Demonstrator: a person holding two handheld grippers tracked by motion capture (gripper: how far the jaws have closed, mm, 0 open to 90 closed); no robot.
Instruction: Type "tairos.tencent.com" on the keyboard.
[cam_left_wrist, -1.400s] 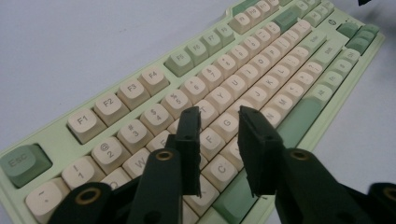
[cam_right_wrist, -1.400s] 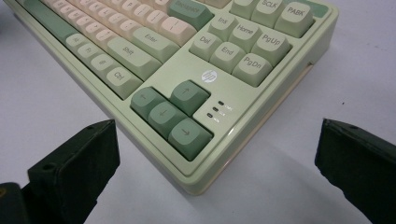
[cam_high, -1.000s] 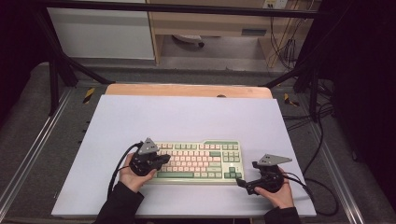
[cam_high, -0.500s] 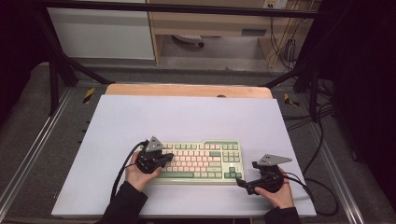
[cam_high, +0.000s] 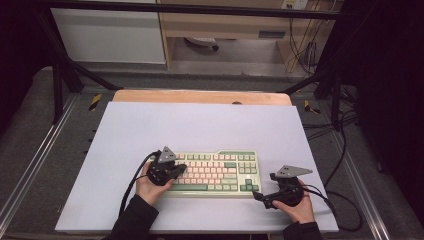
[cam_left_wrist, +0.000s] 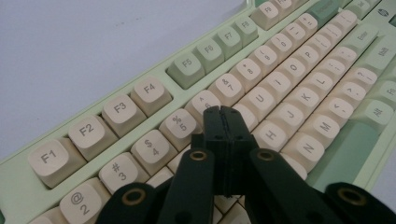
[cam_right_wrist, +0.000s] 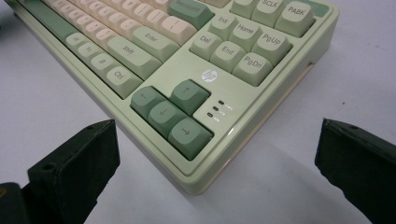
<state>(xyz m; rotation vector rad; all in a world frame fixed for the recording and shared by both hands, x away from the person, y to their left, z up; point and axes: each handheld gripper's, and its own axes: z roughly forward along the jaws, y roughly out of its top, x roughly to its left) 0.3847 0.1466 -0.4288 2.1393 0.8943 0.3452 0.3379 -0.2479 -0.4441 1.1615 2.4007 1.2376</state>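
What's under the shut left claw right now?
The left claw sits over the keyboard, its shut tip above the cream keys by 5, 6 and the row below. Which key lies directly beneath is covered by the jaws.

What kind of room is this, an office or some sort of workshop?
Probably a lab recording bench, not an office. A dark metal frame surrounds the white-covered table, loose cables hang at the right, and a person works a green keyboard using handheld grippers.
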